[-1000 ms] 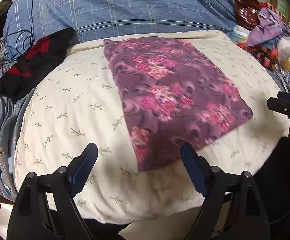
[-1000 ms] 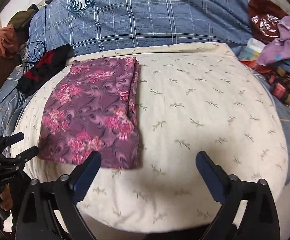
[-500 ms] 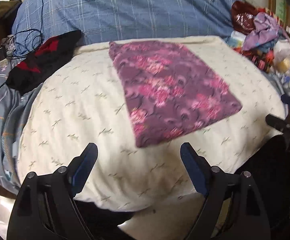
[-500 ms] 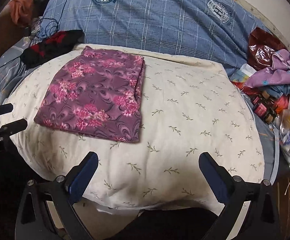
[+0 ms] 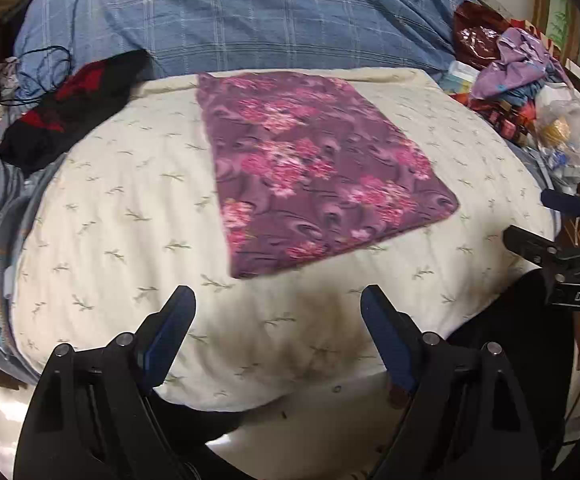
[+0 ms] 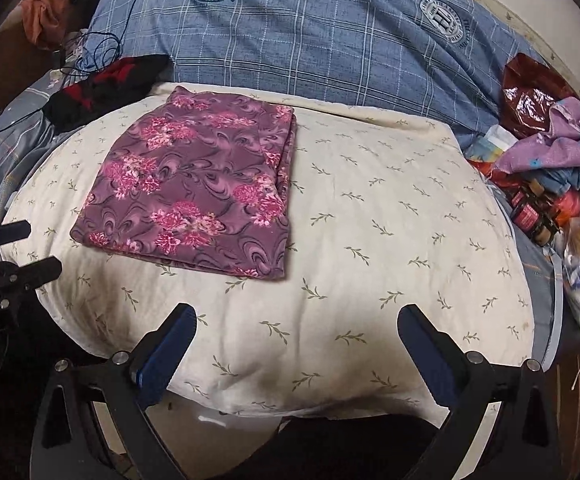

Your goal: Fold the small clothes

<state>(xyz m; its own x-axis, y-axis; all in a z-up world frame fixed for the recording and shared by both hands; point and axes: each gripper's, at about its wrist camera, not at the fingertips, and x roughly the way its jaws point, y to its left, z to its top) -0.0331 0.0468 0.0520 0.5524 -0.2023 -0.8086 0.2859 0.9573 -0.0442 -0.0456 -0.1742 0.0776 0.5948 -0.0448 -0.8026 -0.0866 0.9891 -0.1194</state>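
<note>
A purple cloth with pink flowers point(image 5: 314, 168) lies folded into a flat rectangle on a cream leaf-print cushion point(image 5: 130, 208). In the right wrist view the cloth point(image 6: 194, 188) sits on the cushion's point(image 6: 390, 220) left half. My left gripper point(image 5: 278, 312) is open and empty, held back above the cushion's near edge, short of the cloth. My right gripper point(image 6: 296, 330) is open and empty over the near edge, right of the cloth. Each gripper shows at the side of the other's view, the right one point(image 5: 546, 224) and the left one point(image 6: 22, 248).
A blue plaid quilt point(image 6: 330, 36) lies behind the cushion. A black and red garment point(image 5: 70, 108) and cables lie at the back left. A pile of clothes, bags and bottles point(image 6: 550, 168) crowds the right edge. The cushion's right half is bare.
Both grippers have pulled back and up from the cloth, so more of the cushion and its front edge shows. The folded cloth has not moved. Both stay open.
</note>
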